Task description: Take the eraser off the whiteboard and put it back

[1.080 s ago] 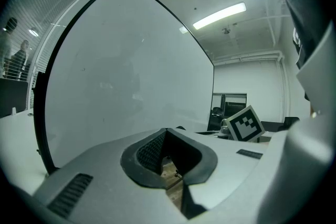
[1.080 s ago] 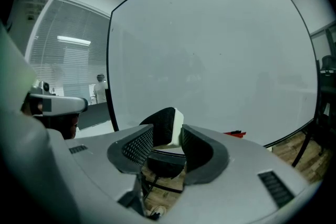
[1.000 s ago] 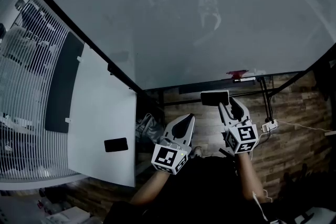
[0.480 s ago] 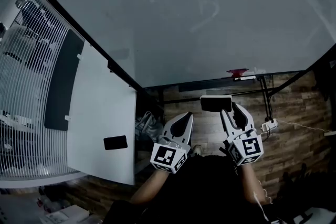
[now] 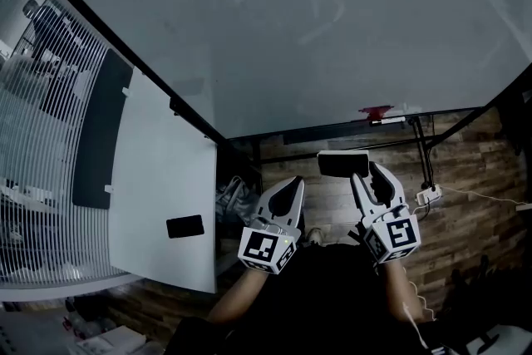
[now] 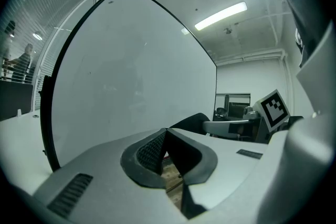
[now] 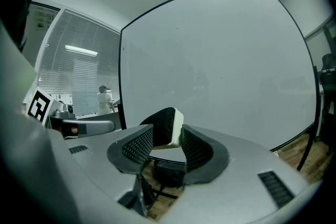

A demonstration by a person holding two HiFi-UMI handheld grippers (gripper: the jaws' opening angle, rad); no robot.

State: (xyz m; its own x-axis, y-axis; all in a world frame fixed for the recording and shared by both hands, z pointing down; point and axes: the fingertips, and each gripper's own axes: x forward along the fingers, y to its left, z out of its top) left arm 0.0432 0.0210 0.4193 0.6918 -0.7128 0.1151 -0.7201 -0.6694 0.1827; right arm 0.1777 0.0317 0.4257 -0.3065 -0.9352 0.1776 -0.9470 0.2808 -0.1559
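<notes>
The whiteboard (image 5: pixel 291 21) fills the upper head view and stands ahead in both gripper views (image 7: pixel 220 60) (image 6: pixel 131 76). My right gripper (image 5: pixel 370 172) is shut on the black eraser (image 5: pixel 342 164), held in the air just below the board's lower edge. In the right gripper view the eraser (image 7: pixel 167 126), black with a white felt side, stands upright between the ribbed pads of the right gripper (image 7: pixel 167 140). My left gripper (image 5: pixel 291 185) hovers to the left at about the same height, shut with nothing in it; the left gripper (image 6: pixel 167 134) shows its tips touching.
A red thing (image 5: pixel 376 111) and a marker (image 5: pixel 389 121) lie on the board's ledge. A white partition (image 5: pixel 162 195) with a black plate (image 5: pixel 184 226) stands at the left, with slatted blinds (image 5: pixel 41 179) beyond. On the wood floor are the stand's legs and a power strip (image 5: pixel 428 196).
The right gripper with the eraser has drawn back a little from the board, lower and to the right in the head view. The left gripper has stayed put.
</notes>
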